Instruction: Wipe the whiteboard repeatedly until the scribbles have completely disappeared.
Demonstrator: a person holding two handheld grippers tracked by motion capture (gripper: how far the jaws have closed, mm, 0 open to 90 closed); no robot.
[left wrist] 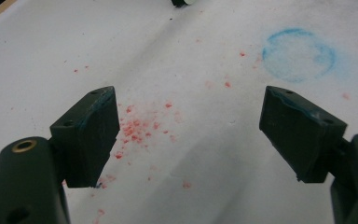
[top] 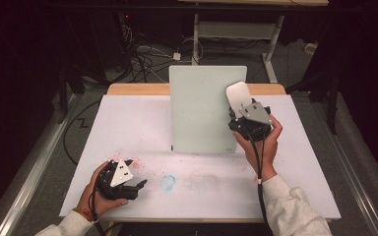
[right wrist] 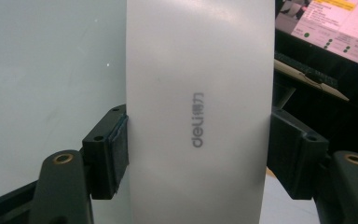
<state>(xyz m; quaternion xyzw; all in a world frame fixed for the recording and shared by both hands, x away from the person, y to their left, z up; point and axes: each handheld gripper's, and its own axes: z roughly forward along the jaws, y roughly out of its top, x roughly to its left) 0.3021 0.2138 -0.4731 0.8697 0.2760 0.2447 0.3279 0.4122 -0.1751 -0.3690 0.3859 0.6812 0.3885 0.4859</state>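
Note:
A white board [top: 202,110] stands upright at the back middle of the table. My right gripper [top: 241,109] is raised at the board's right edge, shut on a white oblong eraser [top: 238,93]. In the right gripper view the eraser [right wrist: 198,93] bears grey "deli" lettering, both pads press its long sides, and the board [right wrist: 51,70] lies just behind at the left. My left gripper [top: 140,186] rests low near the table's front left. Its jaws [left wrist: 191,135] stand wide open over the white table cover, with nothing between them.
The white table cover [top: 128,123] carries scattered red specks [left wrist: 137,128] under the left gripper and a faint blue ring [left wrist: 298,55] to its right. Cables and table legs lie on the floor beyond the far edge. A monitor [right wrist: 335,23] shows behind the eraser.

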